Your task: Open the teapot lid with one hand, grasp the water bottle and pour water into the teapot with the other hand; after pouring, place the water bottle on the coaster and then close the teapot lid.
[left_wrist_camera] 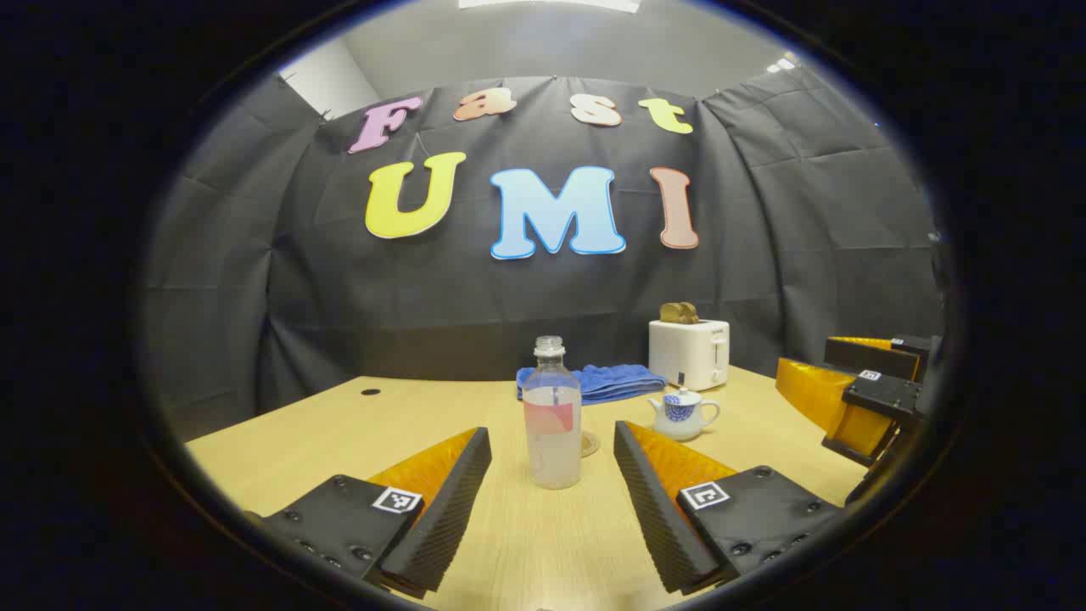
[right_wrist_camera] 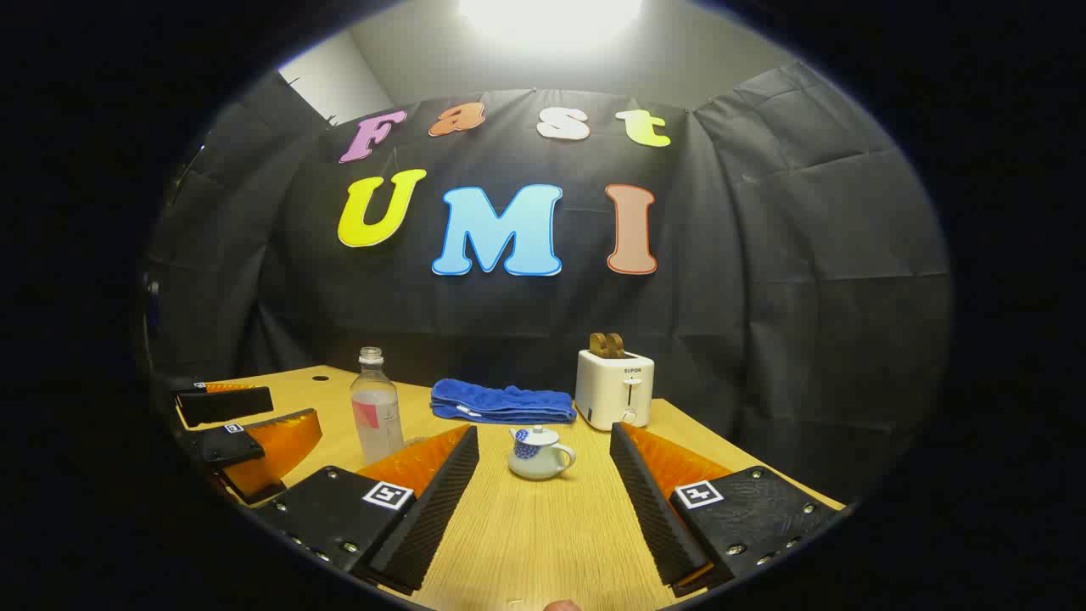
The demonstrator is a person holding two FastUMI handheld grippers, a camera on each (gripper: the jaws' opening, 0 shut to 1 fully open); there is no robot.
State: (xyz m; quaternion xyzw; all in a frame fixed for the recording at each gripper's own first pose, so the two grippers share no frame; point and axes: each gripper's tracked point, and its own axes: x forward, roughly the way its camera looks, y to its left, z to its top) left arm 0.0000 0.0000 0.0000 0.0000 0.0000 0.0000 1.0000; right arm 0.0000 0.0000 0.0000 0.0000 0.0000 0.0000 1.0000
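Note:
A clear uncapped water bottle (left_wrist_camera: 552, 416) with a pink label stands upright on the wooden table (left_wrist_camera: 339, 424). It is straight ahead of my open left gripper (left_wrist_camera: 551, 430), in line with the gap and touching neither finger. A round coaster (left_wrist_camera: 590, 442) peeks out just behind it. To its right sits the small white-and-blue teapot (left_wrist_camera: 683, 414), lid on. In the right gripper view the teapot (right_wrist_camera: 539, 454) sits ahead of my open right gripper (right_wrist_camera: 544, 431), beyond the fingertips. The bottle (right_wrist_camera: 377, 407) stands to the left there, near the left gripper (right_wrist_camera: 297, 406).
A folded blue towel (left_wrist_camera: 594, 382) and a white toaster (left_wrist_camera: 689, 352) holding toast stand at the back of the table by the black cloth wall. The right gripper (left_wrist_camera: 806, 356) hovers at the table's right side. The table's right edge (right_wrist_camera: 764, 475) runs behind my right finger.

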